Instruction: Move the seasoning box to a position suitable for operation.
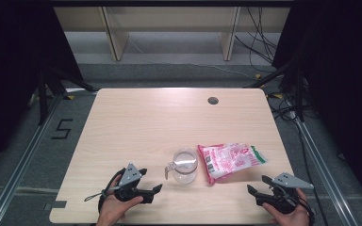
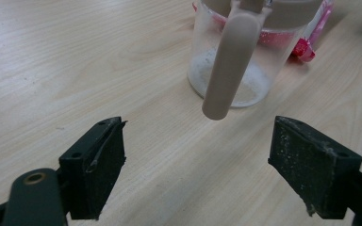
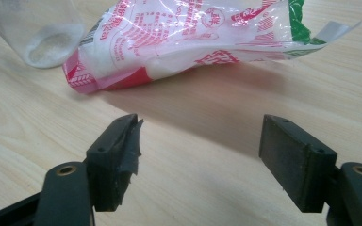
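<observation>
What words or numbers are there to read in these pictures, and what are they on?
"5": a black mark on the grey floor, left of the table.
Red print and a barcode on the plastic bag: too blurred to read.
The clear jug: no writing to be seen.
</observation>
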Demonstrator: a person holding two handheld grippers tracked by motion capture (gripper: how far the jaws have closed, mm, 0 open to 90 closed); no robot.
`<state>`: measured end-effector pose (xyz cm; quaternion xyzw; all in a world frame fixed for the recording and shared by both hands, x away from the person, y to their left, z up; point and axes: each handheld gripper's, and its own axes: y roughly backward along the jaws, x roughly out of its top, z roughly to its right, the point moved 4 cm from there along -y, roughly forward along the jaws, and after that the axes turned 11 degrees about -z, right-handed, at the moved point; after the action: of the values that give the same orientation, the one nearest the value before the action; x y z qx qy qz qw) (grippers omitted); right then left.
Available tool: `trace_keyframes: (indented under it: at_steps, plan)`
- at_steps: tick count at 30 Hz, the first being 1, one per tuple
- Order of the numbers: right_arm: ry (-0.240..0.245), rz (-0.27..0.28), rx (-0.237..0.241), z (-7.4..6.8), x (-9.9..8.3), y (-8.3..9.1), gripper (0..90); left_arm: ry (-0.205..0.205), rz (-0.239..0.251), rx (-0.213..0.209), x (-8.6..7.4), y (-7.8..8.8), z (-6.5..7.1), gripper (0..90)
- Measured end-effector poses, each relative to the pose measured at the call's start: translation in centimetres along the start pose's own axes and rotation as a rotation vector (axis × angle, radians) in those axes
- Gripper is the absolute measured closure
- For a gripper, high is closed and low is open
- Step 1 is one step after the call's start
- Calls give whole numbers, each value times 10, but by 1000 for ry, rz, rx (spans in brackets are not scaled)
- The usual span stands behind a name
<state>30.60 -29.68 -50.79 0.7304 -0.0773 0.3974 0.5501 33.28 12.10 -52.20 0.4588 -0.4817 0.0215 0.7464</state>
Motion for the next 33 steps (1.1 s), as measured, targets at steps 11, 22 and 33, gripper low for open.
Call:
trace_keyframes:
  at_steps: [11,22,33]
  plan:
    - [-42,7,14,-2,0,0,261,-31,20,2,3,3,3,221]
    - [1,33,-12,0,1,-1,162,-64,55,-29,16,1,12,370]
    - [-1,31,-8,-1,1,-2,170,-167,49,-40,33,-17,17,592]
